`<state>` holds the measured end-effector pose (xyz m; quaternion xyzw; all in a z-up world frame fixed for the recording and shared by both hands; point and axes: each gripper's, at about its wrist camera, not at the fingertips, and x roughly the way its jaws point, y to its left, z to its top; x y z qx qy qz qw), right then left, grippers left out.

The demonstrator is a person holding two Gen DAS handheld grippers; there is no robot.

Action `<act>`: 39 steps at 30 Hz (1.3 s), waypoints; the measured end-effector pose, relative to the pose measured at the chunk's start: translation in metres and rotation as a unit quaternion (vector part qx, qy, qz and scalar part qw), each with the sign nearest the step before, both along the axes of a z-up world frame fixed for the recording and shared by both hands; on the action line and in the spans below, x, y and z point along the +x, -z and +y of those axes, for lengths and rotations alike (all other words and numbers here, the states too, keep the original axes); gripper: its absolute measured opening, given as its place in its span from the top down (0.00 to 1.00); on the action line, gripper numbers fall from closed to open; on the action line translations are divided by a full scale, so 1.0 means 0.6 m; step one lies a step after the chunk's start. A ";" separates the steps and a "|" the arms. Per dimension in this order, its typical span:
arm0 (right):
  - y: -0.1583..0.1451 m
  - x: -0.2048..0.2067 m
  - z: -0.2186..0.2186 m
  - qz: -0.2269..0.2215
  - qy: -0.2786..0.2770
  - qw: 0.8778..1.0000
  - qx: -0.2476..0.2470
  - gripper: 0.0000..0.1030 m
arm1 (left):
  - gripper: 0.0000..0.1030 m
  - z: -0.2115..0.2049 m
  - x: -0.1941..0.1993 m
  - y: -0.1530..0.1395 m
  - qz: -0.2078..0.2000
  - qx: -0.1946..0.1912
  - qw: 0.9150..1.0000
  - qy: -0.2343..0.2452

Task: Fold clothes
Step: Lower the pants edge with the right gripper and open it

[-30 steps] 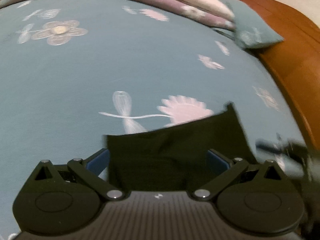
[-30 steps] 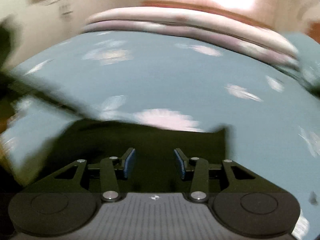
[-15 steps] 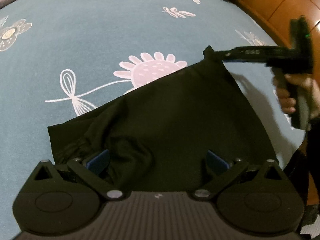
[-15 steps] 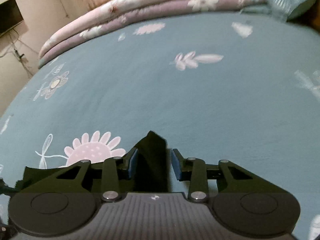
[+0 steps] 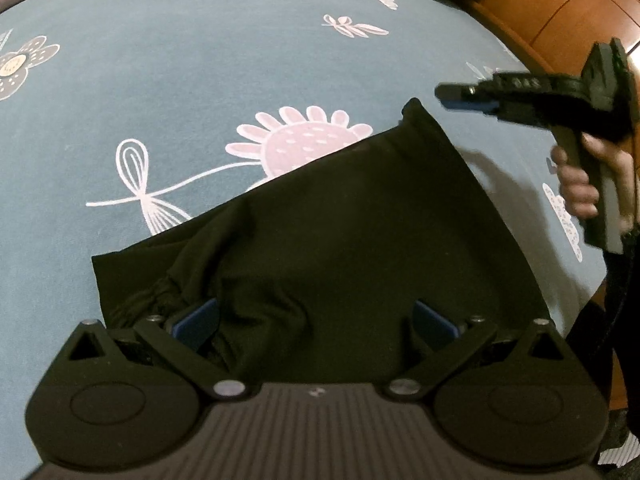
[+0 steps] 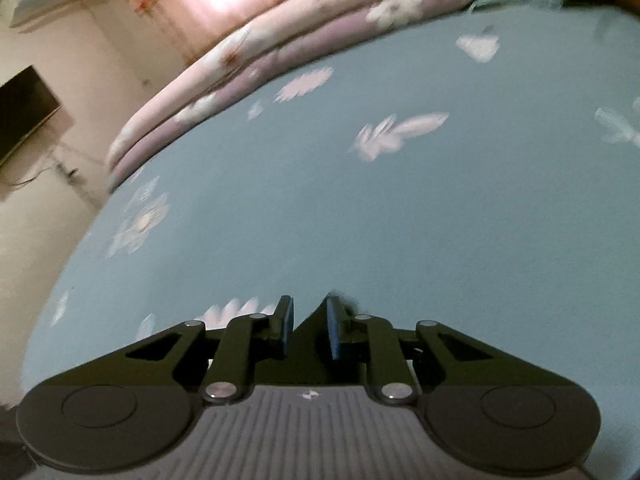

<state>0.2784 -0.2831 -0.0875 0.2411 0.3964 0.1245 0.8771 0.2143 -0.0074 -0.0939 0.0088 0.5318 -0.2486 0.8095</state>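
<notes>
Left hand-held gripper spread wide over black garment.

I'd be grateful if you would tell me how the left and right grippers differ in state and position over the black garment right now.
The left gripper is spread wide open over the black garment; the right gripper is much narrower. The left sits above the bunched near edge; the right has lifted clear of the far corner, touching nothing. Both hold no cloth and have blue pads.
</notes>
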 end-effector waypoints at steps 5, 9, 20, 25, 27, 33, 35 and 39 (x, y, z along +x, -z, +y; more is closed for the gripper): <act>0.000 0.004 0.009 0.005 0.022 1.000 -0.013 0.79 | 0.01 -0.003 0.000 0.000 -0.001 0.002 1.000 0.000; -0.002 0.010 0.016 0.006 0.049 0.998 -0.033 0.74 | 0.01 0.009 -0.006 -0.011 0.001 -0.010 1.000 0.000; -0.085 -0.098 0.210 -0.030 -0.078 0.984 -0.155 0.47 | 0.01 0.158 -0.012 -0.059 -0.028 -0.048 0.989 -0.134; -0.090 -0.112 0.351 -0.065 -0.172 0.964 -0.193 0.48 | 0.01 0.212 0.001 -0.046 -0.015 -0.057 0.978 -0.199; -0.089 -0.130 0.404 -0.081 -0.208 0.955 -0.196 0.48 | 0.01 0.223 0.004 -0.042 -0.012 -0.057 0.976 -0.212; -0.058 -0.182 0.508 -0.101 -0.295 0.921 -0.234 0.48 | 0.01 0.250 0.000 -0.048 -0.024 -0.082 0.971 -0.224; -0.033 -0.183 0.525 -0.065 -0.312 0.922 -0.222 0.45 | 0.01 0.255 -0.001 -0.049 -0.024 -0.088 0.969 -0.228; -0.037 -0.203 0.530 -0.085 -0.302 0.921 -0.233 0.44 | 0.01 0.257 -0.002 -0.051 -0.026 -0.094 0.969 -0.227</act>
